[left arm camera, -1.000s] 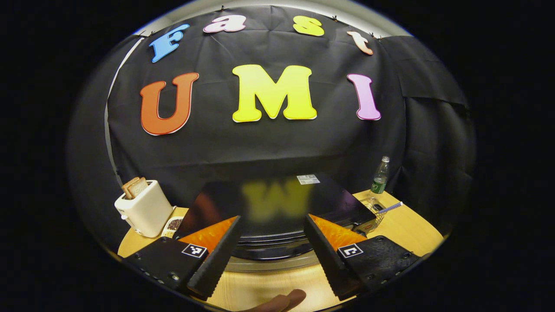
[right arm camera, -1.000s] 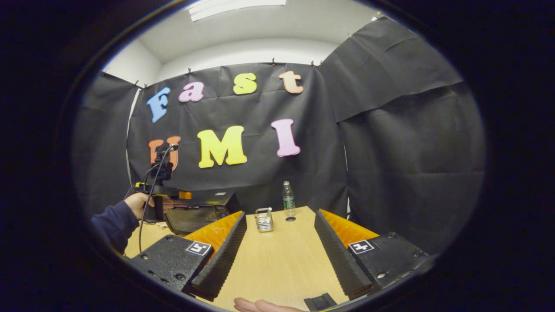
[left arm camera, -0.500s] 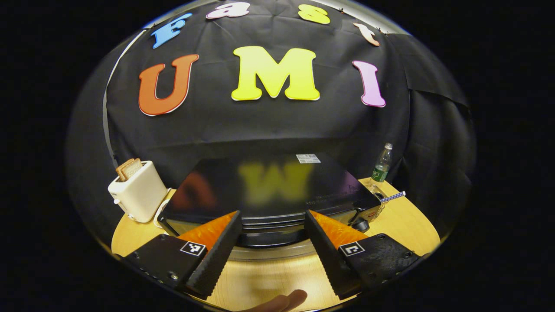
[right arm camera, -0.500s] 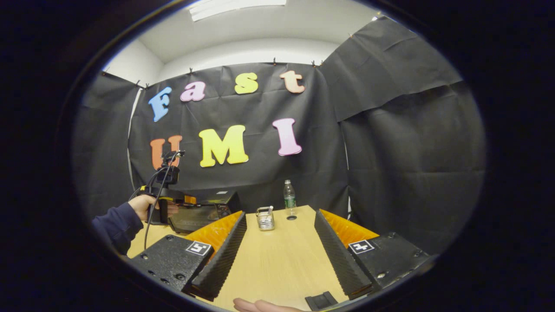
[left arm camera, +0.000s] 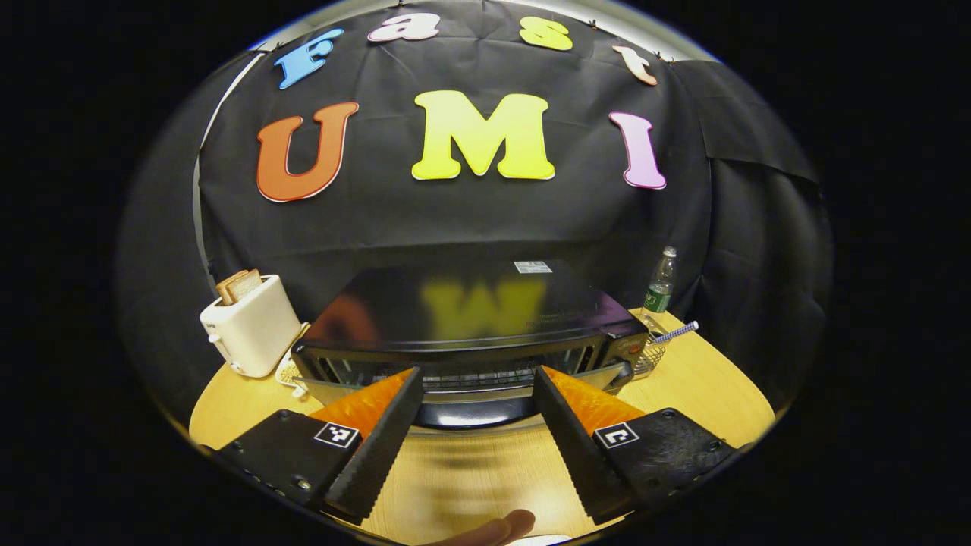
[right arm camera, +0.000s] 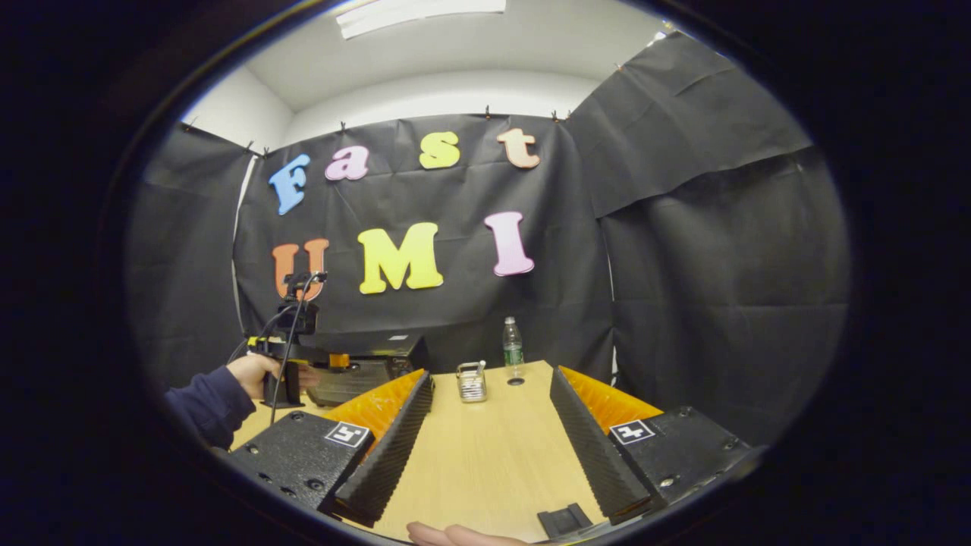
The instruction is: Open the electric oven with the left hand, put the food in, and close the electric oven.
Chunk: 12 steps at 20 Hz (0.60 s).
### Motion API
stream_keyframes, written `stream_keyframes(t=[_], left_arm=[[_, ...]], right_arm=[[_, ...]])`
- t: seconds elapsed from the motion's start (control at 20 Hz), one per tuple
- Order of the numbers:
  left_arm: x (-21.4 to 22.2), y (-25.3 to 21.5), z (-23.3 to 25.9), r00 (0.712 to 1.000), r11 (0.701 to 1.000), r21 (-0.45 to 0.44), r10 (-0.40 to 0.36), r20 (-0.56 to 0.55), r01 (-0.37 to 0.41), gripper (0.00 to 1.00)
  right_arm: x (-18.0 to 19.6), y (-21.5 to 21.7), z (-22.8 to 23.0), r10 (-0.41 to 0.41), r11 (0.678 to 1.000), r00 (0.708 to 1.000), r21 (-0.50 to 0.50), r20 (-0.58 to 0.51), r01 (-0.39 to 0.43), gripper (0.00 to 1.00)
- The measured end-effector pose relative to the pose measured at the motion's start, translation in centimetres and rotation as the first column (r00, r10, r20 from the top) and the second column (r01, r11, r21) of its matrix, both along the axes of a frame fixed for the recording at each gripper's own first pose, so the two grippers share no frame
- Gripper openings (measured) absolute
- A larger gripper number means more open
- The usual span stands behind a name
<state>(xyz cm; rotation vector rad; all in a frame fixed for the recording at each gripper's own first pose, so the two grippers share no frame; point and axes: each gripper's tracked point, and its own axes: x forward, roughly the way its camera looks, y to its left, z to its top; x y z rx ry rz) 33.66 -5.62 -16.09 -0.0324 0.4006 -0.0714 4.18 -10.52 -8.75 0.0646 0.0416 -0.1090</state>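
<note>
Left gripper [left arm camera: 474,425] held spread at lower centre facing the electric oven [left arm camera: 463,334], right gripper [right arm camera: 489,440] spread over bare table [right arm camera: 485,455], toaster [left arm camera: 250,334] seen at left.

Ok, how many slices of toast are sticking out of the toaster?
2, side by side in the toaster top, at the table's left end beside the oven. More could sit hidden inside.

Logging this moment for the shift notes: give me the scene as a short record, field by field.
surface: wooden table
oven: black electric oven, front facing the left gripper, rack visible through the door
left gripper: open, just in front of the oven's door handle, holding nothing
right gripper: open over bare table, holding nothing
toaster: white toaster left of oven, bread slices in slots
bottle: plastic bottle upright, right of oven
basket: small wire basket near the bottle
</note>
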Motion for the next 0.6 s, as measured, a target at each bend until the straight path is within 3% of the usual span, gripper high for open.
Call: stream_keyframes(t=[0.3, 0.6], left_arm=[[-4.9, -0.7, -2.7, 1.0, 1.0, 0.007, -0.001, -0.014, 0.001, 0.97], [-8.6, -1.2, -7.0, 0.999, 0.996, 0.091, -0.018, -0.037, 0.022, 0.98]], right_arm=[[-0.9, 1.3, -0.2, 0.019, 1.0, 1.0, 0.019, -0.01, -0.019, 0.98], [-1.1, 2.2, -0.5, 0.025, 0.999, 0.999, 0.023, -0.028, -0.025, 0.97]])
